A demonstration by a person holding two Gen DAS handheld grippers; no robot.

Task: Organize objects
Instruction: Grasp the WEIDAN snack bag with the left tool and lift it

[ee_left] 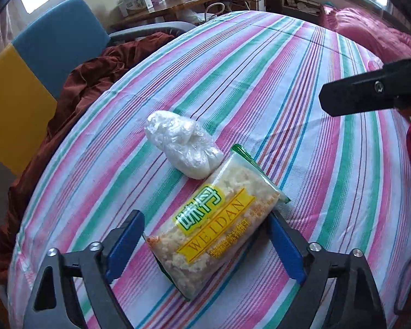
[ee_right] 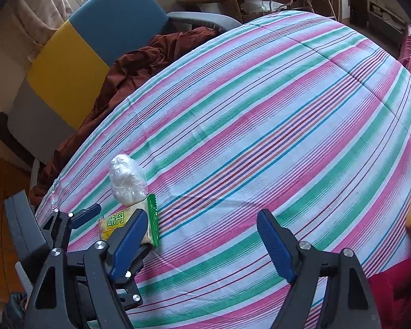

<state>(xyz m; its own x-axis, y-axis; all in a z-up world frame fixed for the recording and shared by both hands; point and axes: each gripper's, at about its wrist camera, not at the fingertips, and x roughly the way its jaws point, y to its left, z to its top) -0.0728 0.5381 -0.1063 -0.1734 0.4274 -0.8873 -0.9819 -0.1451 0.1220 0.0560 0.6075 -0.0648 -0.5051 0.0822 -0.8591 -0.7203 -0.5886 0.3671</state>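
Observation:
A clear snack packet with a yellow-green "WEIDAN" label (ee_left: 213, 227) lies on the striped bedspread (ee_left: 260, 82). My left gripper (ee_left: 205, 235) is open, its blue pads on either side of the packet, not squeezing it. A white lump wrapped in clear plastic (ee_left: 182, 144) lies just beyond the packet, touching its far end. In the right wrist view, my right gripper (ee_right: 202, 233) is open and empty over bare bedspread (ee_right: 260, 109). The packet (ee_right: 128, 226), the plastic-wrapped lump (ee_right: 127, 179) and the left gripper (ee_right: 106, 227) show at its lower left.
A blue and yellow chair (ee_right: 96, 41) and a crumpled rust-brown cloth (ee_right: 139, 68) sit at the bed's far left edge. A wooden desk with boxes (ee_left: 161, 2) stands behind. A pink quilt (ee_left: 370, 33) lies at the far right. The right gripper's black finger (ee_left: 370, 93) juts in from the right.

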